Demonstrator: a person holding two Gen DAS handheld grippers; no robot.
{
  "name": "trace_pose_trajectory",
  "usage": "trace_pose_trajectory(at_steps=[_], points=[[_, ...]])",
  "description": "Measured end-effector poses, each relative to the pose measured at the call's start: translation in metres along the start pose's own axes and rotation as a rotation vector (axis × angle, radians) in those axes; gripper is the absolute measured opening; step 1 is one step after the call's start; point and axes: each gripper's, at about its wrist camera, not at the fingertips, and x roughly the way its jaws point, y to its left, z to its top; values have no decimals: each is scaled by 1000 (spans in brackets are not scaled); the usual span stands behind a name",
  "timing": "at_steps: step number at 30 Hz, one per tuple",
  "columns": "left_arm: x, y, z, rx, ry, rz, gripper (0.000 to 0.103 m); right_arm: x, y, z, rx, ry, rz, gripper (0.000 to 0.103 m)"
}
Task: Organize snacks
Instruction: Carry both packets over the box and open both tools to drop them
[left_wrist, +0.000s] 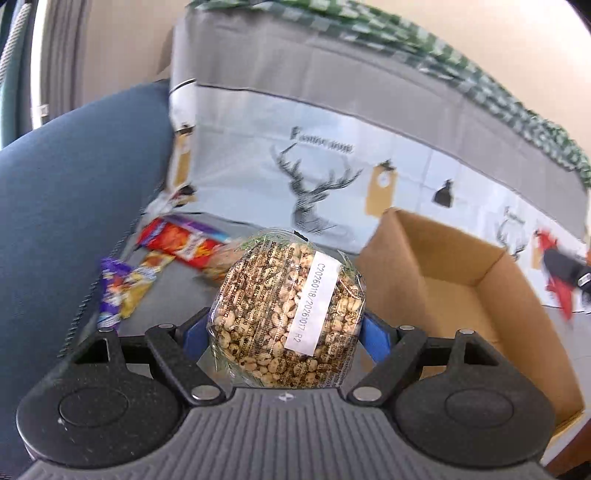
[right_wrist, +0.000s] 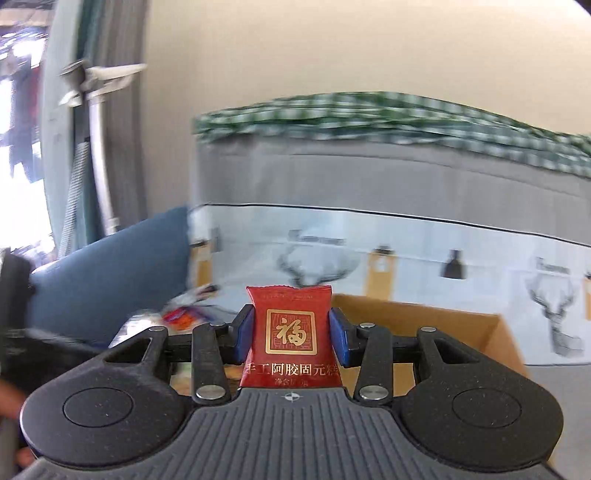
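Observation:
In the left wrist view my left gripper (left_wrist: 286, 332) is shut on a round puffed-grain cake (left_wrist: 286, 314) in clear wrap with a white label; the blue pads press on its two sides. An open cardboard box (left_wrist: 461, 295) stands to its right. At the far right of that view my right gripper (left_wrist: 570, 275) shows blurred with a red packet. In the right wrist view my right gripper (right_wrist: 291, 332) is shut on a small red packet (right_wrist: 290, 332) with gold characters, held upright above the box (right_wrist: 424, 325).
Several loose snack packets (left_wrist: 177, 243) lie on the grey surface at the left, beside a blue cushion (left_wrist: 74, 203). A grey and white cloth with deer prints (left_wrist: 314, 184) hangs behind, with a green checked fabric (right_wrist: 369, 114) on top. A pale wall rises beyond.

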Motion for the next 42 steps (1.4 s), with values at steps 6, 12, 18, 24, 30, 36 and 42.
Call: trace_pose_trajectory(at_steps=[6,12,18,24,30,36,42], points=[[6,-36,4,8,-54,-103,86,8,-52,-27,140,74,-107,44],[14,-78,7,11,-97,-213,86,7,-76,-34,97,51,-175,44],[23,-119,5,18,-113,-324,86,2,-104,-45,121,75,-215,44],[32,-156,-4,40,-104,-381,86,-4,-119,-52,129,83,-252,45],[40,-169,-11,52,-79,-401,86,-5,-125,-54,120,78,-269,44],[44,-171,-13,54,-64,-408,86,-6,-128,-55,120,81,-278,45],[45,-172,-14,52,-61,-413,86,-6,-129,-54,128,77,-285,45]])
